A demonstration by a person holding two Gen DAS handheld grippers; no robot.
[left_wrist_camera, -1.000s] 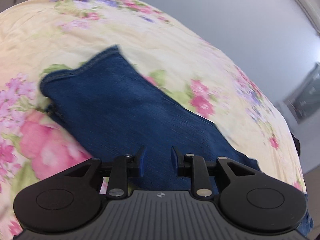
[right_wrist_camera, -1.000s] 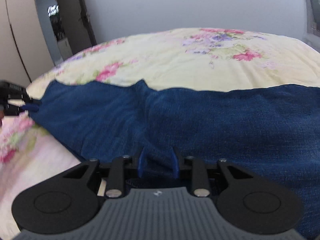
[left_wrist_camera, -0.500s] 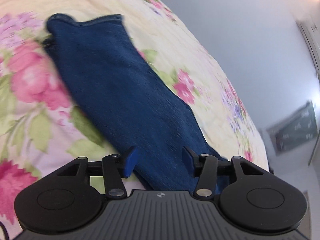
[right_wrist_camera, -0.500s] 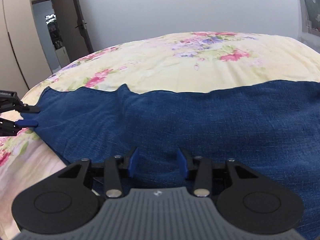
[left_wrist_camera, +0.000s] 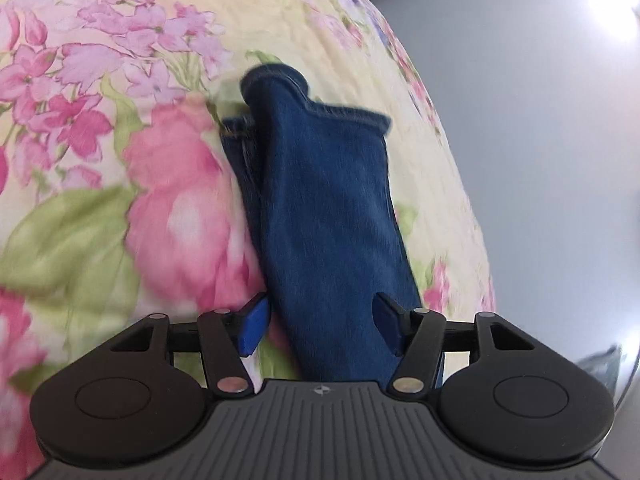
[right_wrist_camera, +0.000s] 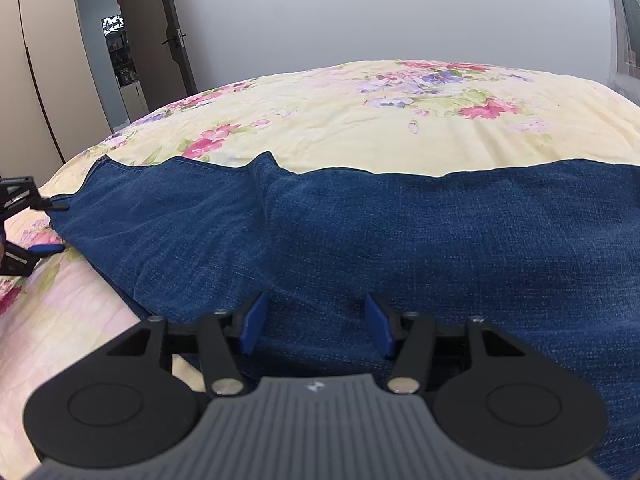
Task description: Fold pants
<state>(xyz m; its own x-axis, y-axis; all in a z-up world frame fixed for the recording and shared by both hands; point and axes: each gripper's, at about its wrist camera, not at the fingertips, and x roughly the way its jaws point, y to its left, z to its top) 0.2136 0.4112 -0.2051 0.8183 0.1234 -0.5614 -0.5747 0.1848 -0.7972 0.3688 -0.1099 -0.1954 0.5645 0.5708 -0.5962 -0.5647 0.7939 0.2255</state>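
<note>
Blue denim pants (right_wrist_camera: 360, 236) lie flat across the floral bed cover (right_wrist_camera: 340, 120), folded lengthwise. In the left wrist view the pants (left_wrist_camera: 328, 216) run away from me as a narrow strip ending in a hemmed edge. My left gripper (left_wrist_camera: 318, 322) is open, its jaws either side of the near end of the strip. It also shows at the far left of the right wrist view (right_wrist_camera: 52, 226), open at the pants' left end. My right gripper (right_wrist_camera: 314, 322) is open, low over the pants' near edge, holding nothing.
The bed cover (left_wrist_camera: 100, 160) with pink flowers fills the left wrist view; the bed edge and a grey wall (left_wrist_camera: 540, 140) lie to the right. In the right wrist view a wardrobe (right_wrist_camera: 36, 60) and open doorway (right_wrist_camera: 116, 52) stand at the far left.
Both grippers have opened and let go of the pants. The left gripper has swung so the pants now run straight ahead. The right gripper has lifted slightly.
</note>
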